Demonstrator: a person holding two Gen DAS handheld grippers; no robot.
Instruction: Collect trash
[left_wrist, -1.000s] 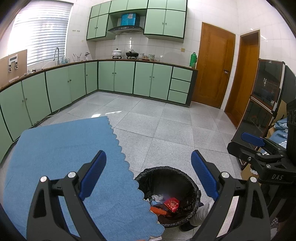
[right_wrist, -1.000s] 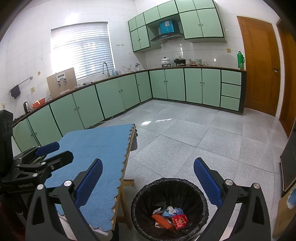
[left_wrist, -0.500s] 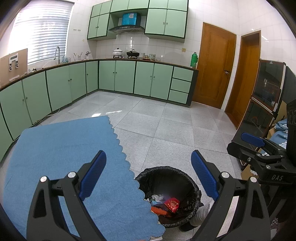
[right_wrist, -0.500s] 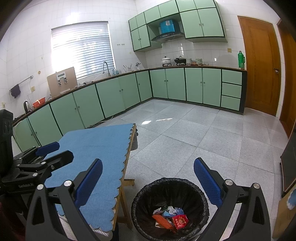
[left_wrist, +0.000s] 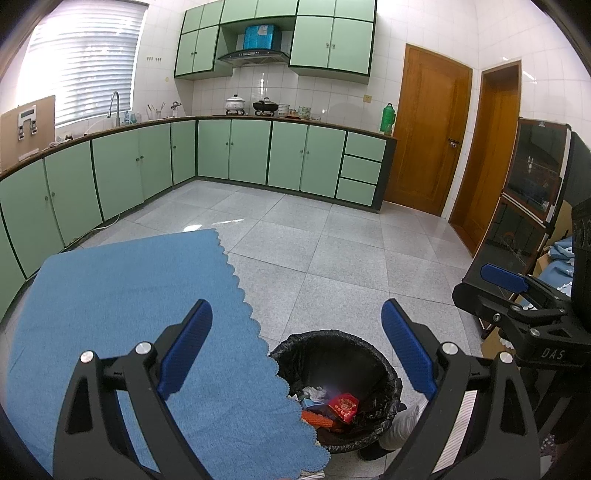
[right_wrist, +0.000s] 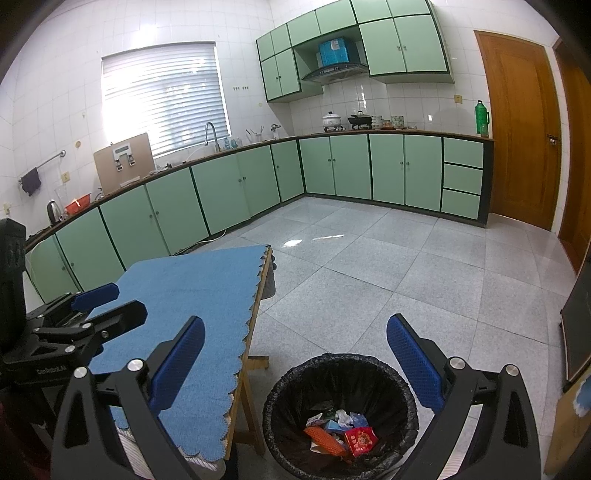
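The left hand-held gripper (left_wrist: 295, 347) hangs with its blue fingers (left_wrist: 184, 347) spread wide apart and nothing between them; its left finger is over the blue scalloped cloth (left_wrist: 122, 295) that covers the desk (right_wrist: 255, 314), its right finger over the floor. Just below and ahead of it stands the trash bin (left_wrist: 369, 350), lined with a black bag, beside the desk's edge. The right hand-held gripper (right_wrist: 295, 358) is likewise fully apart and empty, with the bin directly beneath the gap between its fingers. In the bin lies the collected trash: a red packet (right_wrist: 360, 439), an orange piece (right_wrist: 323, 439), and crumpled white and blue scraps (right_wrist: 343, 419). Far ahead of both, green cabinets (right_wrist: 351, 166) line the tiled kitchen walls.
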